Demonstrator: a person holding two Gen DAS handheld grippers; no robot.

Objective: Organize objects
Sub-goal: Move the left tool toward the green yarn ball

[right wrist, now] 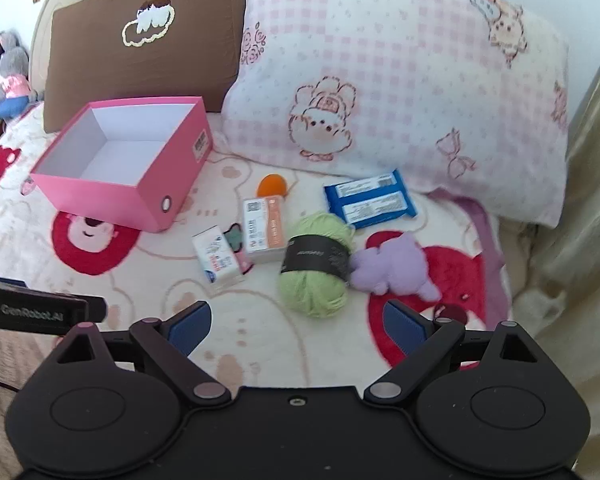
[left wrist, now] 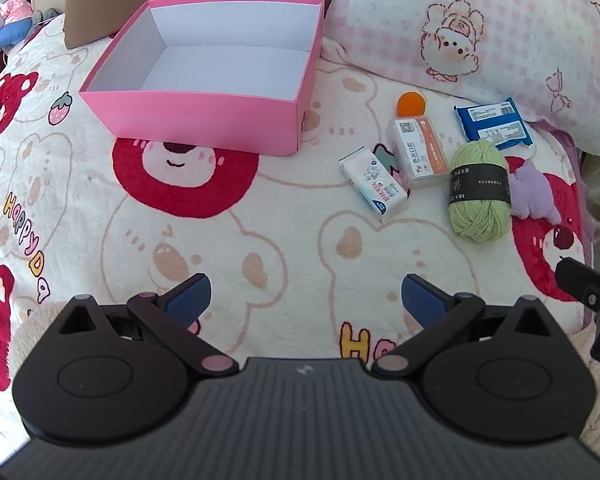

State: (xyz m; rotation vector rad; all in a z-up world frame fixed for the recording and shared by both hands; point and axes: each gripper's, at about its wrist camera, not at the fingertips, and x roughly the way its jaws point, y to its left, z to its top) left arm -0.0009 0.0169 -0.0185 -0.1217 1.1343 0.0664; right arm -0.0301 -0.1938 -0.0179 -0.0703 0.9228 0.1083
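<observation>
Yarn ball (right wrist: 315, 265), soft and light, looks best pinched across its banded middle by the right tool (right wrist: 297, 322), which, like the left tool (left wrist: 306, 300), gapes wide and empty.

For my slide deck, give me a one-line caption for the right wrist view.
Open right gripper above a bear-print blanket, facing green yarn, small packets and an empty pink box.

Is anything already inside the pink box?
No, the pink box shows only its bare white floor and walls, while the green yarn and the other items lie on the blanket beside it.
</observation>
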